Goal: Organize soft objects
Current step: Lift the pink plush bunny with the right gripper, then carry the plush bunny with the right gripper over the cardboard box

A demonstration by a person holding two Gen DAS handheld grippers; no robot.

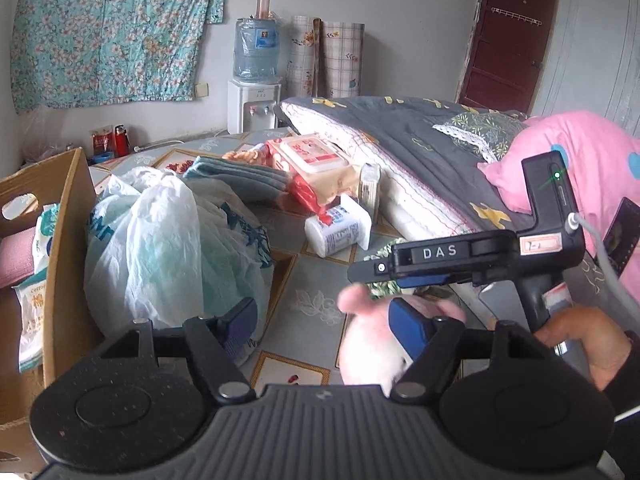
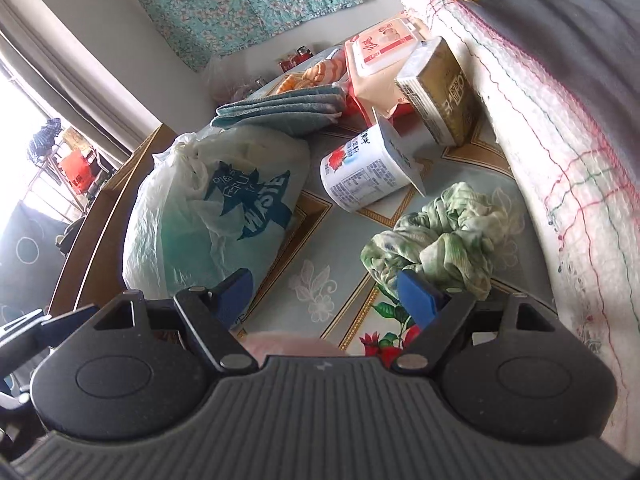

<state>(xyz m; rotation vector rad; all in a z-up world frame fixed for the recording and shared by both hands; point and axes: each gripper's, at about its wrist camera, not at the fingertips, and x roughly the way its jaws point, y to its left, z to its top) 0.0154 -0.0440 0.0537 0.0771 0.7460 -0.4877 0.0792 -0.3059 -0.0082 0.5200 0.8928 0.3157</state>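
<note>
Bedding and clutter crowd a bed spread with a flowered mat [image 2: 320, 240], under a wall hung with teal cloth. Both pairs of fingers stand apart with nothing gripped. Between the left fingers [image 1: 324, 320] shows a pink plush [image 1: 372, 356], low and blurred, its right side against the right blue pad as far as I can tell, though the pads do not press on it. The right fingers [image 2: 324, 300] hover just short of a crumpled green cloth [image 2: 440, 232], which lies on the mat beside the folded quilt [image 2: 560, 120]; the plush peeks out under them. Farther out sit a tied plastic bag [image 2: 208, 216], a tipped yogurt cup [image 2: 368, 172], a gold carton [image 2: 444, 92], a wipes pack [image 1: 312, 156] and a folded towel [image 1: 244, 178]. At the left edge stands a cardboard box [image 1: 64, 240], already holding some packets, probably where the soft things go. The two tools work very close, so I'd worry they knock together over the plush. A shallow pinch could catch only a fold of cloth, and it would slip out on the way up.
</note>
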